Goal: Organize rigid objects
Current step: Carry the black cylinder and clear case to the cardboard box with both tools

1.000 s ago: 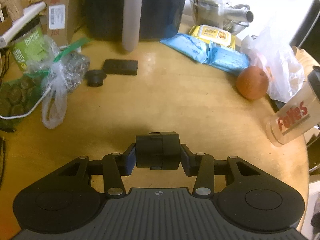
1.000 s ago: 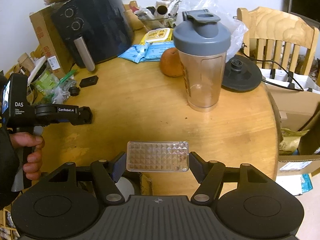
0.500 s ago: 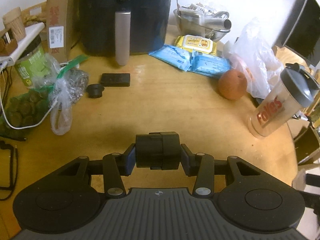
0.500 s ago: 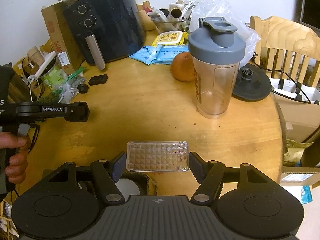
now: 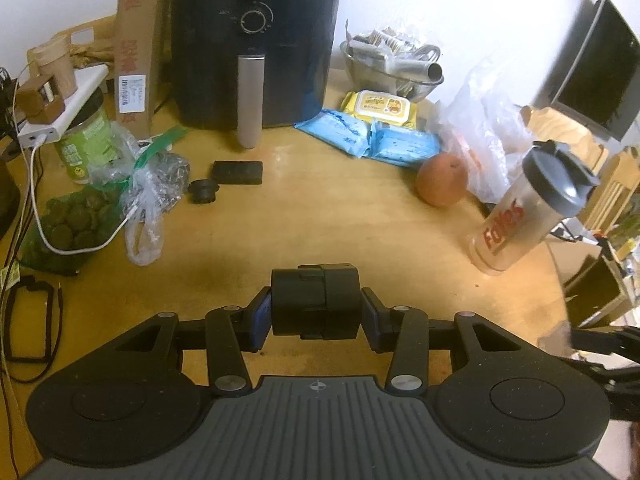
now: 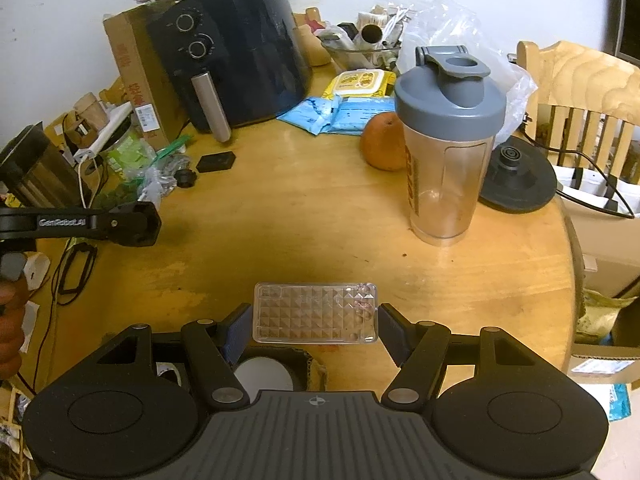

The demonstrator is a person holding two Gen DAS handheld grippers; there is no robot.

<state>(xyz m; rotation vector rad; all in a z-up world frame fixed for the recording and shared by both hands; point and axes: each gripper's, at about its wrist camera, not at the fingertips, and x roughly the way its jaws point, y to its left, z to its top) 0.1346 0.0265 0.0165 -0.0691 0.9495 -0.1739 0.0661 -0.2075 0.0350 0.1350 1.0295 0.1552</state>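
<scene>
My left gripper [image 5: 316,306] is shut on a black boxy plastic part [image 5: 315,300] and holds it above the near part of the round wooden table [image 5: 320,216]. It also shows at the left of the right wrist view [image 6: 136,225]. My right gripper [image 6: 315,322] is shut on a clear studded plastic case [image 6: 315,313] above the table's near edge. A flat black block [image 5: 237,172] and a small black cap [image 5: 203,191] lie on the table in front of the air fryer.
A black air fryer [image 5: 256,40] and cardboard box [image 5: 134,48] stand at the back. A shaker bottle [image 6: 448,144], an orange [image 6: 382,147], wipe packs [image 5: 376,140], a kettle base [image 6: 516,180], plastic bags [image 5: 148,196] and cables [image 5: 36,312] crowd the edges. A wooden chair [image 6: 580,92] stands right.
The left gripper has pulled back and up from the table with the black part in it. The right gripper has drawn back a little with the clear case.
</scene>
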